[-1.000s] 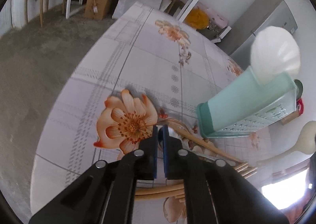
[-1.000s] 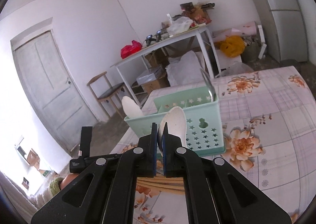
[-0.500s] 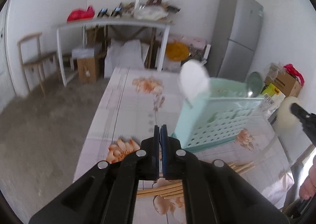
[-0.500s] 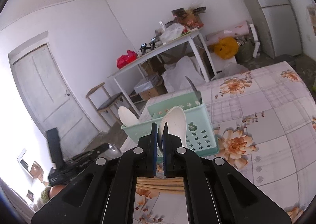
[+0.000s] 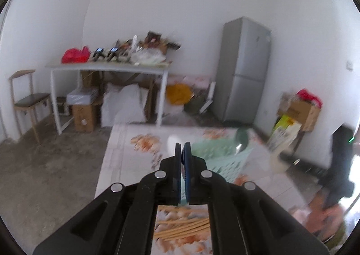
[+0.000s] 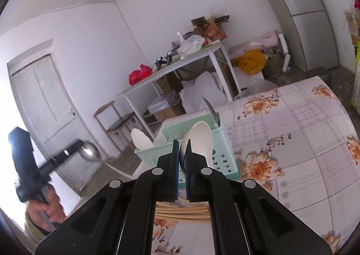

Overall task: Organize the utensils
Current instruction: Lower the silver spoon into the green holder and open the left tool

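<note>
A white, oval-bowled ceramic-looking spoon (image 6: 201,140) stands pinched by its handle between the pads of the right gripper (image 6: 183,160), its bowl raised in front of a mint-green perforated plastic utensil basket (image 6: 216,156) on a floral-patterned tablecloth (image 6: 292,142). The spoon looks stiff, light and smooth, probably slippery and liable to chip if dropped; the narrow handle, where it is held, seems the safest hold. Inside the basket stand a second white spoon (image 6: 140,139) and a steel knife blade (image 6: 211,110). A bundle of pale wooden chopsticks (image 6: 180,211) lies on the cloth just below the gripper. To the left, the left gripper (image 6: 74,150) carries a shiny metal ladle-like spoon (image 6: 90,152); in its own blurred view its jaws stand nearly together (image 5: 182,160), with nothing clearly visible between them. A grey refrigerator (image 5: 243,68) stands beyond.
</note>
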Available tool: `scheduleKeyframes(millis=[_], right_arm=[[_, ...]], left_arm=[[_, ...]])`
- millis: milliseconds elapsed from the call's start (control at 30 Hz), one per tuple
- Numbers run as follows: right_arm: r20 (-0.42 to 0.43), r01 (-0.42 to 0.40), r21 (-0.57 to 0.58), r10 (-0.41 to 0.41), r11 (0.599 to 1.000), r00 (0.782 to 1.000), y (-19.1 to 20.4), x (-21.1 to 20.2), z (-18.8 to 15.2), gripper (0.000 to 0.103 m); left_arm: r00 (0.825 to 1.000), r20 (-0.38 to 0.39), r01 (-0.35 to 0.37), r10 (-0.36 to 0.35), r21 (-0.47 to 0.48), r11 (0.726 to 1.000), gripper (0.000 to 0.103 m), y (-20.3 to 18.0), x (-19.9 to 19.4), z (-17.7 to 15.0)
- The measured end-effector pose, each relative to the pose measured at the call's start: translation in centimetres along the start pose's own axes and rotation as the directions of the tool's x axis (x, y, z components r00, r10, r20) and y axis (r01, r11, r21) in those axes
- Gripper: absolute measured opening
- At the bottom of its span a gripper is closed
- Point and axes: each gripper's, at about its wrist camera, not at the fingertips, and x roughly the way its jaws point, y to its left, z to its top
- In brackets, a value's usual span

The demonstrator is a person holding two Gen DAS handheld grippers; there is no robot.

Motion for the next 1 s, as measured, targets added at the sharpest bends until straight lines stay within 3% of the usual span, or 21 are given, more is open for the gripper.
scheduleKeyframes(millis=[167, 433, 567, 1000], right_arm=[[-0.004, 0.0, 0.01, 0.0, 1.0, 1.0, -0.3, 0.0, -0.1, 0.003], [-0.002, 0.0, 0.007, 0.0, 1.0, 1.0, -0.1, 0.1, 0.0, 0.003], [-0.003, 0.004, 0.01, -0.004, 1.0, 1.0, -0.3, 0.2, 0.0, 0.003], [-0.014, 0.004, 0.014, -0.004, 1.0, 1.0, -0.5, 0.4, 0.0, 0.003]], left_arm=[[0.991, 0.108, 0.077, -0.077, 0.0, 0.997, 0.002, -0.8, -1.5, 3.1], [0.975, 0.219, 0.024, -0.043, 0.09, 0.996, 0.002, -2.9, 0.6, 6.8], [0.975, 0.221, -0.011, -0.022, 0.147, 0.989, 0.002, -4.2, 2.8, 7.1], [0.992, 0.109, -0.087, 0.058, 0.28, 0.956, 0.002, -6.4, 11.3, 3.7]])
